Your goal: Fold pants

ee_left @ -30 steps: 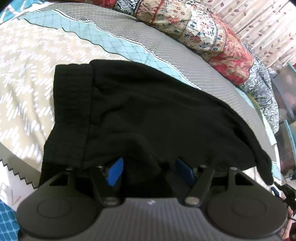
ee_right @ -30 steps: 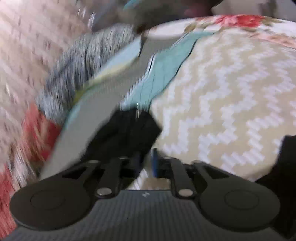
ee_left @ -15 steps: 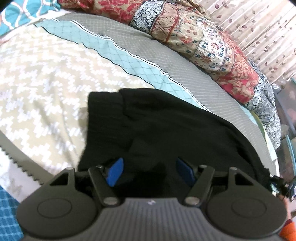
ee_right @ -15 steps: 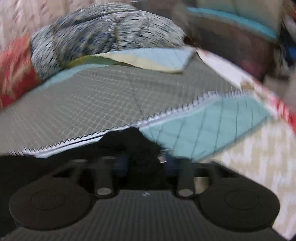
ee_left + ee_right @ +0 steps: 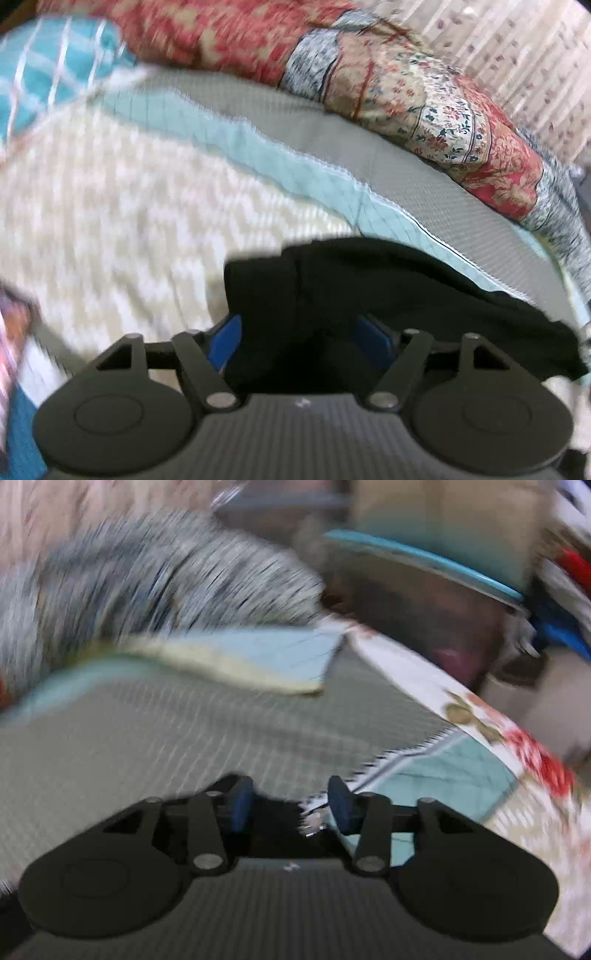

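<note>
The black pants (image 5: 388,295) lie folded on the bed, filling the lower middle and right of the left wrist view. My left gripper (image 5: 301,338) is open, its blue pads (image 5: 225,341) standing wide apart over the near edge of the pants, with dark cloth between them. My right gripper (image 5: 291,803) is open, blue pads (image 5: 242,806) apart, over the grey quilt (image 5: 129,753). A dark patch low between its fingers may be pants cloth; blur hides it.
The bed cover has beige zigzag (image 5: 122,206), light blue (image 5: 295,166) and grey bands. A floral red and cream blanket roll (image 5: 406,92) lies along the far side. A grey streaked blanket (image 5: 166,576) and a teal-rimmed container (image 5: 424,565) are beyond the right gripper.
My right gripper was shut on the black cloth and has opened and let it go. My left gripper has pulled back, so the pants look smaller and lower. Both views are blurred by motion.
</note>
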`<state>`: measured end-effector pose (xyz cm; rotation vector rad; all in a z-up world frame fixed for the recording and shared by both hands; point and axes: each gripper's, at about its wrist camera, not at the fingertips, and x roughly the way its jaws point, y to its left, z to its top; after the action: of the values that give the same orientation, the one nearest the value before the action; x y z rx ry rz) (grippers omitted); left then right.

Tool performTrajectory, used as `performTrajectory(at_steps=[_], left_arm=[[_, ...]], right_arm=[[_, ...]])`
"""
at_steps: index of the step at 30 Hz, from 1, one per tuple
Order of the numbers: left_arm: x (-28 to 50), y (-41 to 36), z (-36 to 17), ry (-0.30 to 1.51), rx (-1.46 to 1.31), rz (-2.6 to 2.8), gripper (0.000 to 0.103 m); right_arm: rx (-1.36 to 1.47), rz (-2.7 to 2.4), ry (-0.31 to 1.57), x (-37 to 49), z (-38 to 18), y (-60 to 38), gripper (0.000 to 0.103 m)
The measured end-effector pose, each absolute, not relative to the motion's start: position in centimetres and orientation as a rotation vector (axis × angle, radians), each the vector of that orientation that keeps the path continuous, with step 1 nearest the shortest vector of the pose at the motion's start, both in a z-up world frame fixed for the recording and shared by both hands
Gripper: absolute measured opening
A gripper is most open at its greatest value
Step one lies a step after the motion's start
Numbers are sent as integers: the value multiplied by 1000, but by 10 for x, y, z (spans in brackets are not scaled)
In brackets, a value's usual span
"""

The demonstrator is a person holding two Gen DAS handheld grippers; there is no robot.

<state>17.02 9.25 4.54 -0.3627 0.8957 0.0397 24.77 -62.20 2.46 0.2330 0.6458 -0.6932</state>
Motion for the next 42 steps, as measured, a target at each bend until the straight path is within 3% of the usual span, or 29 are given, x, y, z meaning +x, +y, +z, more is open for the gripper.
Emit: performTrajectory(at_steps=[4, 11, 14, 16, 18, 19, 20, 21, 23, 32, 37, 42], left_arm=[[203, 66, 57, 859, -87, 8, 74], [254, 20, 36, 838, 228, -144, 74], [267, 16, 20, 852, 255, -190, 72], [272, 14, 6, 867, 284, -189, 69], [276, 13, -10, 905, 279, -189, 44], [277, 10, -16, 913, 282, -186, 42], [273, 5, -19, 883, 312, -173, 32], [267, -3, -19, 855, 356, -173, 16], [257, -17, -18, 827, 417, -169, 12], [198, -9, 54, 615, 280, -100, 11], [120, -9, 92, 497, 261, -115, 11], [39, 2, 100, 498, 245, -142, 11]], right_arm=[[499, -694, 561, 214, 40, -644, 49], [725, -512, 693, 239, 50, -639, 50], [703, -528, 734, 259, 42, -620, 60], [704, -566, 767, 272, 32, -615, 61], [757, -582, 786, 283, 17, -616, 63], [772, -593, 800, 289, 10, -616, 64], [755, -604, 816, 294, 4, -614, 63], [697, -610, 818, 299, 2, -609, 59], [554, -647, 844, 308, 2, -597, 8], [755, -533, 618, 238, 57, -620, 6], [847, -421, 485, 153, 103, -627, 6], [875, -392, 381, 35, 130, -630, 6]])
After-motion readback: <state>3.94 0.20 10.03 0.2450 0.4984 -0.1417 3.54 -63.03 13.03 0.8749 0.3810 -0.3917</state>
